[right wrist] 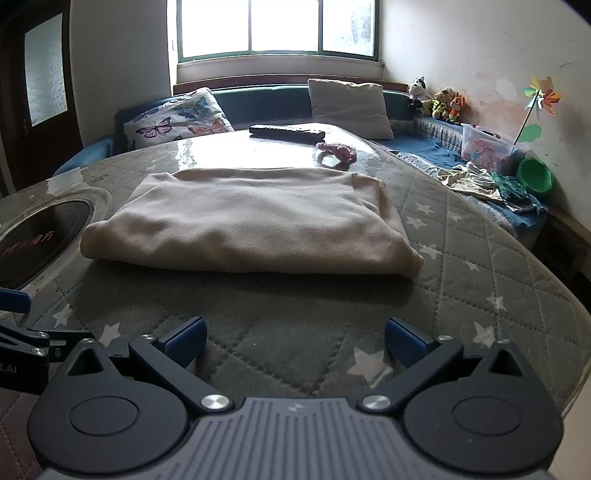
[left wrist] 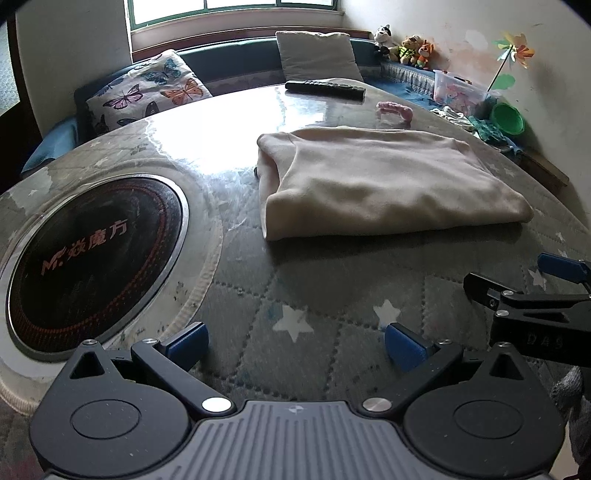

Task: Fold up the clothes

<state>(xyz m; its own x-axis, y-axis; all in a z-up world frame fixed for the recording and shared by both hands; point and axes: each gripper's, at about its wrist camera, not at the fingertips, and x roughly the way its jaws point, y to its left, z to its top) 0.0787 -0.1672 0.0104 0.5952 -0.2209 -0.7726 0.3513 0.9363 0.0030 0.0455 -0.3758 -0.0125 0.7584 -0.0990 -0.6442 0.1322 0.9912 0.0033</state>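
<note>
Quilted cloth with white stars covers the round table [right wrist: 461, 258] under a glossy clear sheet, and daylight from the window [right wrist: 277, 26] glares off the far half. On it, at twelve o'clock from my right gripper [right wrist: 295, 341] and at about one o'clock from my left gripper [left wrist: 295, 341], lies the cream garment [right wrist: 251, 225] — already doubled into a thick rectangle, its rounded fold facing me.

Both grippers hover low over the near edge with their blue fingers spread wide, gripping nothing; neither touches the cloth.

I judge the garment soft, fleecy and light, with no stiffness of its own. It should drape and sag once lifted, and the slick sheet beneath would likely let the whole bundle slide if I push instead of pinch. For a further fold I would take the two near corners, biting through all the layers so the inner ones do not slip out.

Set into the table at nine o'clock is a black round cooker plate [left wrist: 92, 258]. Beyond the garment sit a remote control [right wrist: 287, 132] and a small pink toy [right wrist: 336, 150]. A sofa with a butterfly cushion [right wrist: 177, 118] runs under the window — more clothes [right wrist: 476, 181] lie heaped at two o'clock.
</note>
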